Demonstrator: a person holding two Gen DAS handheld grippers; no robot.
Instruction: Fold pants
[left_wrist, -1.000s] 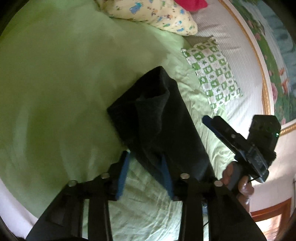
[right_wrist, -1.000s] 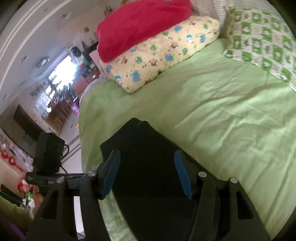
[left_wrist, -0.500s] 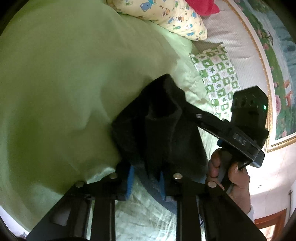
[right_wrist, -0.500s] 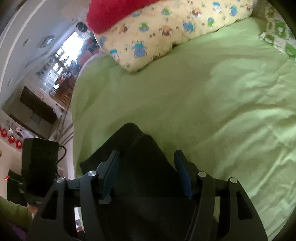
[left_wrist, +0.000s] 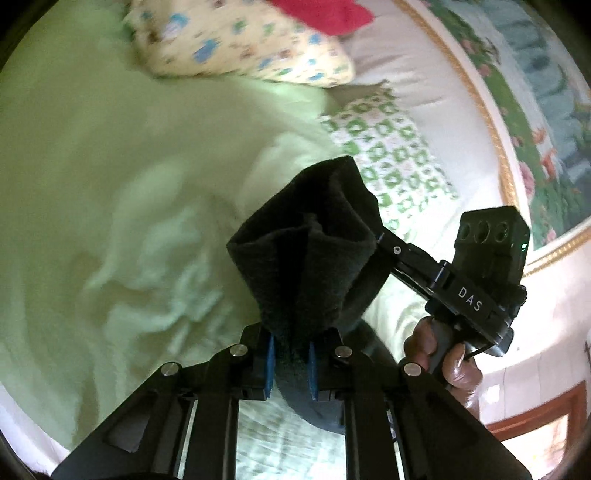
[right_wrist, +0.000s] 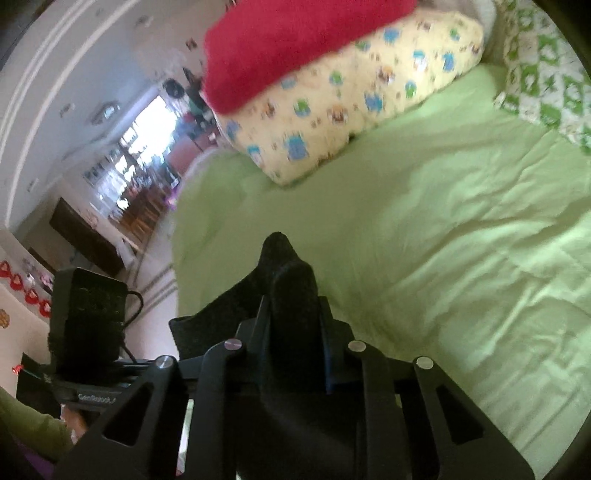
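The black pants (left_wrist: 314, 251) are bunched and lifted off the green bedspread (left_wrist: 129, 166). My left gripper (left_wrist: 290, 360) is shut on one edge of the pants, with the cloth standing up between the blue pads. My right gripper (right_wrist: 295, 332) is shut on the pants (right_wrist: 288, 288) too, and the cloth sticks up above its fingers. In the left wrist view the right gripper (left_wrist: 384, 242) reaches into the other side of the bundle from the right. In the right wrist view the left gripper's body (right_wrist: 88, 310) shows at the lower left.
A yellow patterned pillow (right_wrist: 351, 96) with a red blanket (right_wrist: 288, 44) on it lies at the head of the bed. A green and white checked pillow (left_wrist: 391, 162) lies next to it. The green bedspread (right_wrist: 461, 240) is wrinkled. The room floor lies beyond the bed's left edge.
Both grippers have closed on the pants, which lay flat on the bed one second ago. The pants are now gathered and raised between the two grippers, which have come close together.
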